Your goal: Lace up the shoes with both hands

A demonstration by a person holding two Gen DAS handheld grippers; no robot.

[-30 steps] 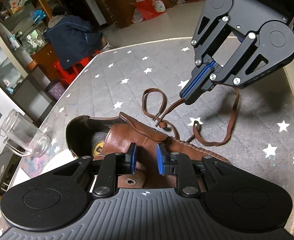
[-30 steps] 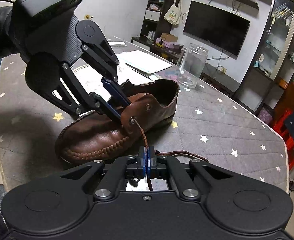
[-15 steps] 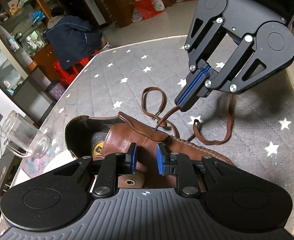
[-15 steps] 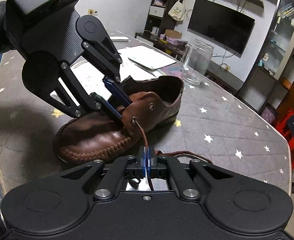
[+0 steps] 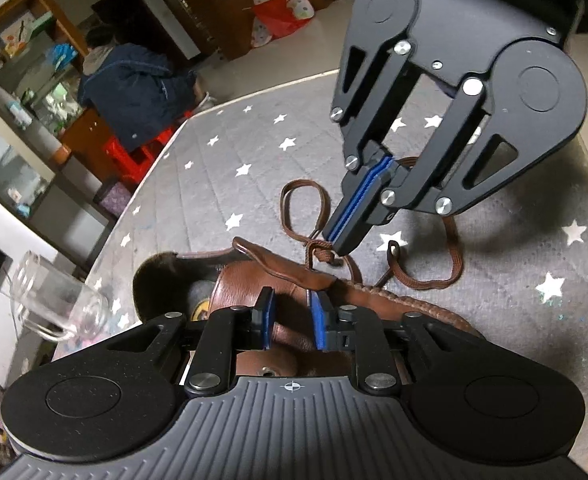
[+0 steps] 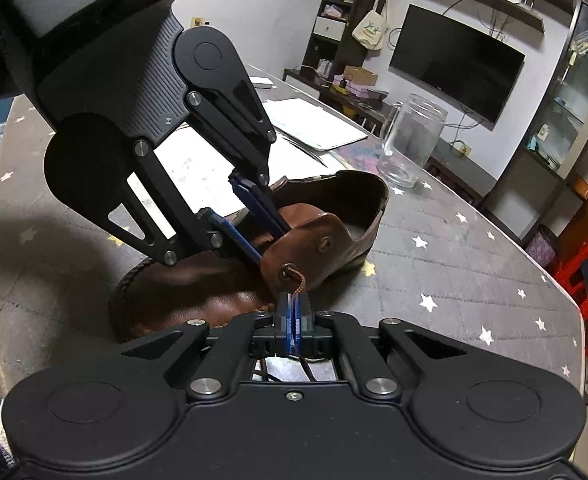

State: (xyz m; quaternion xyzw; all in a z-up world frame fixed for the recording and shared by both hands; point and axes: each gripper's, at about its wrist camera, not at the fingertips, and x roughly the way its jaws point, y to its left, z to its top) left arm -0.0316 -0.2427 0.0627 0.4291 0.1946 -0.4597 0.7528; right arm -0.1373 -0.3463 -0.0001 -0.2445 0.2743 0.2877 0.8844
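Right wrist view showed the right gripper (image 6: 293,316) pinched tight on the brown lace (image 6: 296,280), which ran from between its fingertips up to the eyelet (image 6: 285,273) in the flap of the brown shoe (image 6: 222,280) lying just ahead on the starred table cover (image 6: 474,264). Beyond that flap, the left gripper (image 6: 256,232) straddled the shoe's tongue (image 5: 250,280), its jaws having just been narrowing with the leather between them, a gap visible at each pad, while a glass jar (image 6: 412,140) stood well past the heel.
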